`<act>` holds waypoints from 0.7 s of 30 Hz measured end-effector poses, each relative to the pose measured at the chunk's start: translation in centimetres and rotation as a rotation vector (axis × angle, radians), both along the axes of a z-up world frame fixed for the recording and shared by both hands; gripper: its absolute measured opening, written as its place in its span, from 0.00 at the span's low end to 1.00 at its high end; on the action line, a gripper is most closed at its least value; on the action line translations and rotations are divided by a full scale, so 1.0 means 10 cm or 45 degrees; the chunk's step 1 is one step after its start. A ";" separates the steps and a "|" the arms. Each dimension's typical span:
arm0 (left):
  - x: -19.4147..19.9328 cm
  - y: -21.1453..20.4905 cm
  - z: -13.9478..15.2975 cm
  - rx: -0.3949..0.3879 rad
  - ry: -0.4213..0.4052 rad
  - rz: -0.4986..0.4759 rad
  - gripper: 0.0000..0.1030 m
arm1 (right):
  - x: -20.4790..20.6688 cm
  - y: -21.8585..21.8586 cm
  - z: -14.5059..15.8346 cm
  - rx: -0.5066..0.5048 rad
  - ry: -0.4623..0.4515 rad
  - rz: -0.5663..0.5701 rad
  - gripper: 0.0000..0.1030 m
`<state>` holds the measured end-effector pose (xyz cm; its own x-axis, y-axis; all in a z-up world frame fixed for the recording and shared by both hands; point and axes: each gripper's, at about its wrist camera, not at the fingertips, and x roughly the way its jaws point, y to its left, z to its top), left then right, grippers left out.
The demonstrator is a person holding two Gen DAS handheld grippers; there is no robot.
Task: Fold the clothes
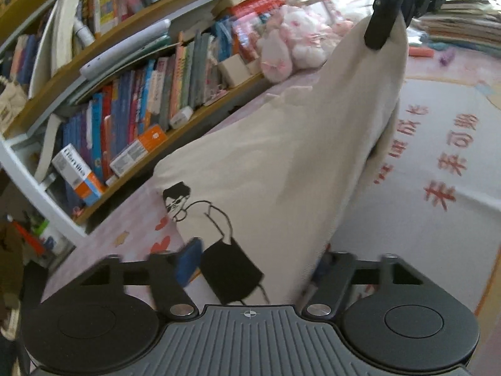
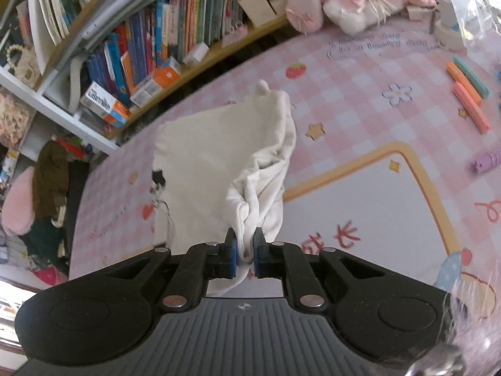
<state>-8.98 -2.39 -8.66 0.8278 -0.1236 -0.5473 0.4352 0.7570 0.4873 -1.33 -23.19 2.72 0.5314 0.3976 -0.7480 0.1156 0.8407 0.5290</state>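
A cream T-shirt (image 1: pixel 281 156) with a black line drawing of a figure lies partly on the pink checked mat (image 2: pixel 360 100). One end is lifted in a steep slope. My right gripper (image 2: pixel 245 250) is shut on a bunched fold of the cream T-shirt (image 2: pixel 219 156). In the left wrist view the right gripper (image 1: pixel 388 15) holds that end high at the upper right. My left gripper (image 1: pixel 256 263) is low at the shirt's near edge. Its jaws stand apart, with the printed part of the cloth between them. Its blue left pad (image 1: pixel 188 260) shows; the right finger is half hidden by the cloth.
A bookshelf (image 2: pixel 141 47) packed with books and boxes runs along the mat's far left side. Pink and white plush toys (image 2: pixel 350 0) sit at the back. Coloured sticks (image 2: pixel 469 94) and a purple piece (image 2: pixel 485 161) lie at the right. A white panel with red characters (image 1: pixel 438 156) covers the mat's right part.
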 end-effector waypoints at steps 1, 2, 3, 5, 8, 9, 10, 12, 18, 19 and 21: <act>-0.02 -0.01 -0.01 0.014 0.007 -0.027 0.32 | -0.01 0.00 -0.03 -0.010 0.006 0.011 0.09; -0.04 -0.03 -0.02 0.028 0.011 -0.050 0.25 | -0.02 0.02 -0.05 -0.034 0.009 0.023 0.12; -0.06 -0.05 -0.03 0.044 0.016 -0.076 0.16 | -0.04 0.04 -0.06 -0.076 0.005 0.042 0.15; -0.09 -0.09 -0.02 0.048 0.029 -0.109 0.14 | -0.08 0.10 -0.02 -0.201 -0.047 0.113 0.35; -0.06 -0.08 0.05 0.011 0.056 -0.116 0.13 | -0.20 0.30 0.13 -0.479 -0.213 0.348 0.55; -0.04 -0.07 0.08 -0.010 0.074 -0.115 0.13 | -0.25 0.39 0.16 -0.569 -0.265 0.454 0.58; -0.02 -0.06 0.11 -0.029 0.092 -0.114 0.13 | -0.30 0.48 0.18 -0.650 -0.312 0.557 0.65; 0.03 -0.04 0.15 -0.058 0.120 -0.113 0.13 | -0.39 0.66 0.13 -0.760 -0.373 0.749 0.73; 0.09 -0.02 0.17 -0.107 0.169 -0.093 0.14 | -0.59 1.22 -0.13 -1.009 -0.524 1.211 0.77; 0.10 -0.01 0.18 -0.113 0.176 -0.090 0.14 | -0.60 1.30 -0.20 -1.036 -0.539 1.258 0.77; 0.12 -0.01 0.19 -0.125 0.191 -0.082 0.15 | -0.60 1.43 -0.34 -1.080 -0.566 1.318 0.77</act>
